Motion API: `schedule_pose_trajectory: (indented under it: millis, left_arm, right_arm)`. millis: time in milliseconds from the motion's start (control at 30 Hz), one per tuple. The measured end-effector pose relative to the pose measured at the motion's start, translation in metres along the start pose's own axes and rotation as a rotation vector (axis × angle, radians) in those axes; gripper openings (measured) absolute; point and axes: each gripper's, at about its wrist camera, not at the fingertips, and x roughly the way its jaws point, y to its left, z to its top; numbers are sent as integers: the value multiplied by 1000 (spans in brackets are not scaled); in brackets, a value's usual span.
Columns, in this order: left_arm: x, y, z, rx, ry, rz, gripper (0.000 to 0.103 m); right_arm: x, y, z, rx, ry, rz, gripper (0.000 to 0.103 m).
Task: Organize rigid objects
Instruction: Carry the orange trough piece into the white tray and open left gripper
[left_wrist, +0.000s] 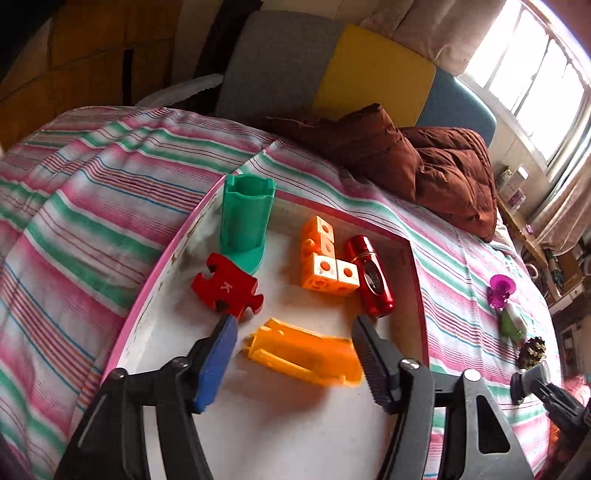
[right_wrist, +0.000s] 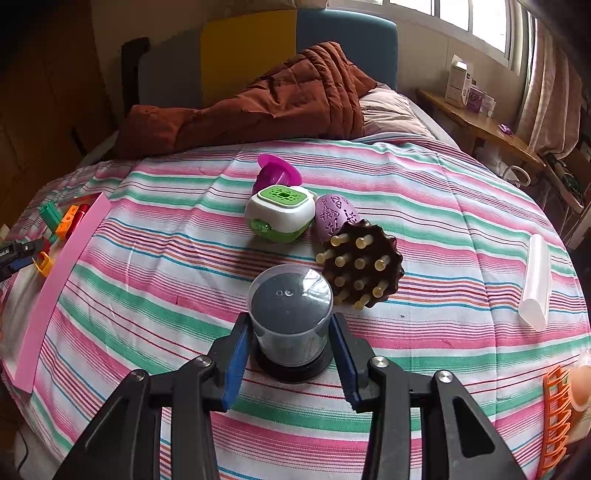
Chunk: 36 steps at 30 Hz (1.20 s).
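Note:
In the left wrist view, a pink-rimmed white tray (left_wrist: 418, 273) on the striped bed holds a green cup-like piece (left_wrist: 246, 218), a red puzzle piece (left_wrist: 227, 290), orange cubes (left_wrist: 327, 262), a red cylinder (left_wrist: 371, 280) and an orange block (left_wrist: 306, 352). My left gripper (left_wrist: 291, 325) is open, its jaws on either side of the orange block and apart from it. In the right wrist view, my right gripper (right_wrist: 288, 321) straddles a clear cylindrical container (right_wrist: 290, 314) with a black base standing on the bed; the pads sit at its sides.
Beyond the container lie a brown pegged massager (right_wrist: 364, 264), a purple egg (right_wrist: 334, 216), a green-white gadget (right_wrist: 280, 212) and a magenta toy (right_wrist: 275, 173). A white tube (right_wrist: 535, 282) lies right, an orange rack (right_wrist: 556, 413) at the lower right. A brown quilt (right_wrist: 258, 107) is at the headboard.

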Motion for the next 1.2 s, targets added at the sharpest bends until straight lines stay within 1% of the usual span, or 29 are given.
schedule_pose_trajectory:
  millis: [33,67,133,200,300,367,400,433,500,567,700,767,833,867,933,967,1033,1100,1200]
  left_arm:
    - [-4,2,-3,-13,-1,-10,75]
    - [-7,3,-6,-24,2,-19,77]
    - [-11,3,-11,-30,19,-38,78]
    - [-12,1,-15,-24,41,-36,78]
    - [-10,-4,-18,-1,60,-18,75]
    - [-5,-7,-18,26,69,11,68]
    - [-2,-8,-16,36,73,22,62]
    - [1,-9,-15,43,79,37,60]
    - [7,-8,-10,50,82,69,58]
    - [13,-5,-5,34,86,86,56]
    - [13,4,0,-15,72,64,57]
    - [6,8,-1,-37,47,35,62]
    - [-3,11,-4,-56,27,12,75]
    - [-7,12,-6,-69,18,-2,80]
    - [-17,16,-11,-95,-3,-30,92]
    - [-22,16,-15,-107,-10,-42,93]
    - [-27,15,-20,-119,-8,-72,100]
    - [-32,13,-27,-105,0,-93,101]
    - [-40,7,-38,-66,-3,-85,102]
  right_arm:
    - [0,0,0,0,0,-1,43]
    - [0,0,0,1,0,-2,43]
    - [0,0,0,0,0,-2,43]
    - [0,0,0,-3,-1,-3,43]
    - [-1,1,0,-4,-2,-4,43]
    - [-1,1,0,-4,0,-4,43]
    - [-1,1,0,-4,-1,-5,43]
    - [-2,1,0,-4,-2,-5,43]
    - [-2,1,0,-4,-2,-6,43]
    - [-2,0,1,-5,-4,-8,43]
    - [-3,-1,1,0,-8,-6,43]
    - [-3,-1,2,5,-11,-2,43]
    - [-4,-2,2,10,-16,3,43]
    - [-4,-2,2,13,-20,10,43]
    - [-6,-1,3,17,-30,31,43]
    - [-7,0,3,19,-36,41,43]
    - [-9,2,2,21,-44,61,43]
    - [-10,5,1,24,-41,82,43]
    - [-10,11,-1,32,-36,111,43]
